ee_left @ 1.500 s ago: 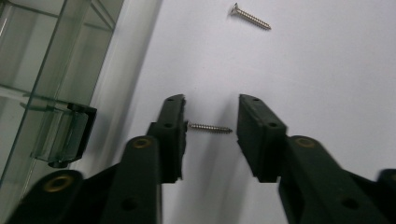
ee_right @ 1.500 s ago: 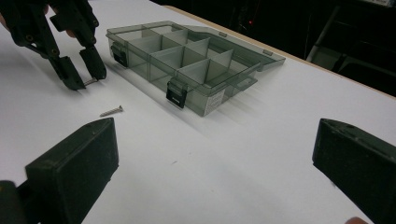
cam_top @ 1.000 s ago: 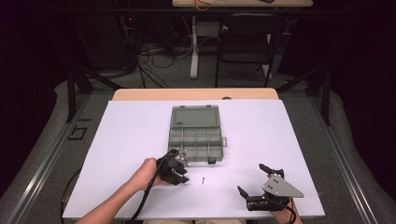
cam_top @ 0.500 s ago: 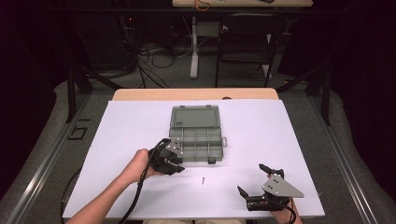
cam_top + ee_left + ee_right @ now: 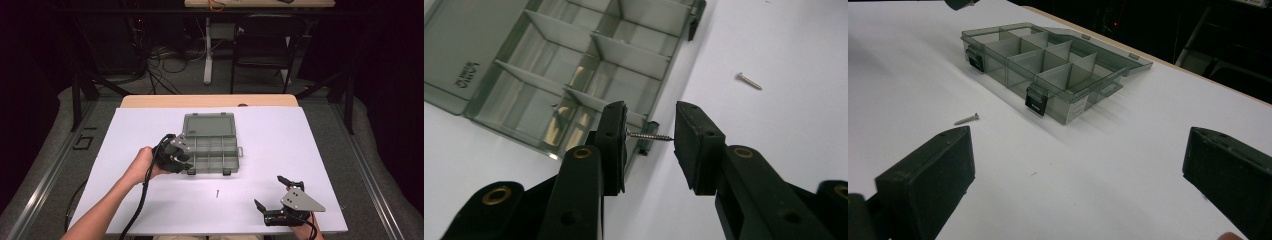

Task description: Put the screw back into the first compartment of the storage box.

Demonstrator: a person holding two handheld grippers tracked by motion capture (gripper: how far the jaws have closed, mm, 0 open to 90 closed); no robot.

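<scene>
At the middle left of the high view, the left claw (image 5: 181, 154) pinches a screw (image 5: 650, 135) crosswise between its pads, at the near left corner of the open compartment box (image 5: 212, 150). I'd carry it well over a divider before releasing. The forearm reaches diagonally up-frame. A second screw (image 5: 218, 192) lies mid-frame on the white surface (image 5: 300, 135). Lower right, the right claw (image 5: 274, 196) rests, spread wide and empty.

On the white desk (image 5: 310, 145) we see an open compartment box (image 5: 210, 150) and, nearer, one loose screw (image 5: 218, 193).
</scene>
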